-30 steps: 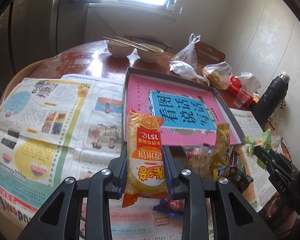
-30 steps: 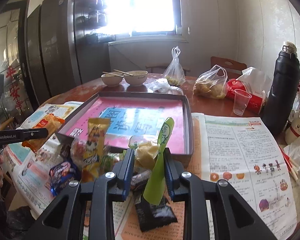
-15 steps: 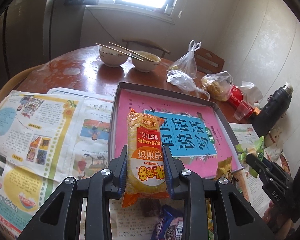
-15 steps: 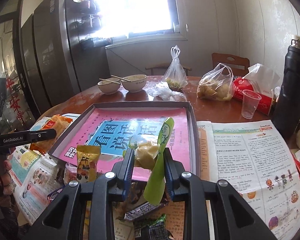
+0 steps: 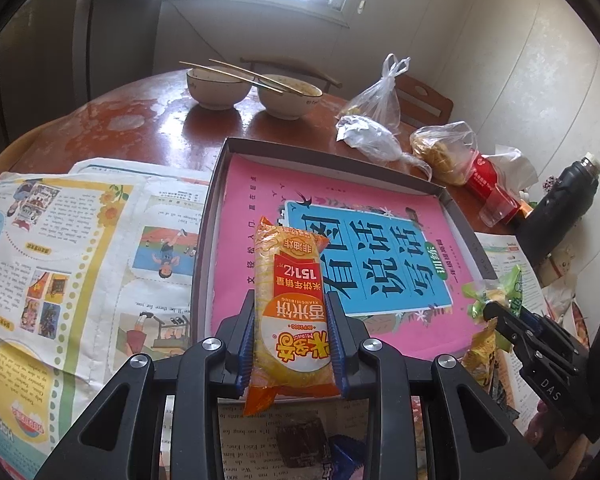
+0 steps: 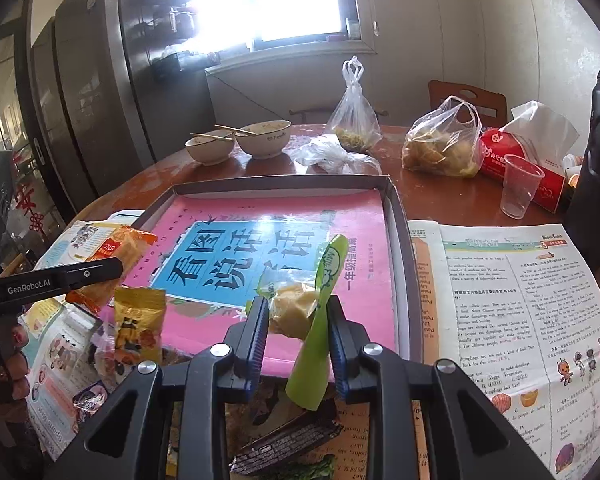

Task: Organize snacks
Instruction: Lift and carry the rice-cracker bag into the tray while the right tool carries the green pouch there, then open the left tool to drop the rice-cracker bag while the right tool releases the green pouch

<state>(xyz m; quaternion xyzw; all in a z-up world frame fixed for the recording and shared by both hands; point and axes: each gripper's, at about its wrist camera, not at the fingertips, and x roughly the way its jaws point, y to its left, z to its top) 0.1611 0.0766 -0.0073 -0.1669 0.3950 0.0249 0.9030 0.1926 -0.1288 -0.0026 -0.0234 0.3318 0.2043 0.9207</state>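
Both grippers, left (image 5: 291, 344) clenching the orange rice-cracker packet (image 5: 290, 304) and right (image 6: 296, 340) the green-wrapped sweet (image 6: 300, 312), have advanced over the shallow pink-lined grey box (image 6: 400, 216); lower before releasing.

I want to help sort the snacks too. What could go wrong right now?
The green-wrapped snack sits crooked in the right gripper, mostly pinched by its wrapper, so it might slip out. The left gripper squeezes the orange rice cracker pack, which may crack. Both aim for the box, so they could bump.
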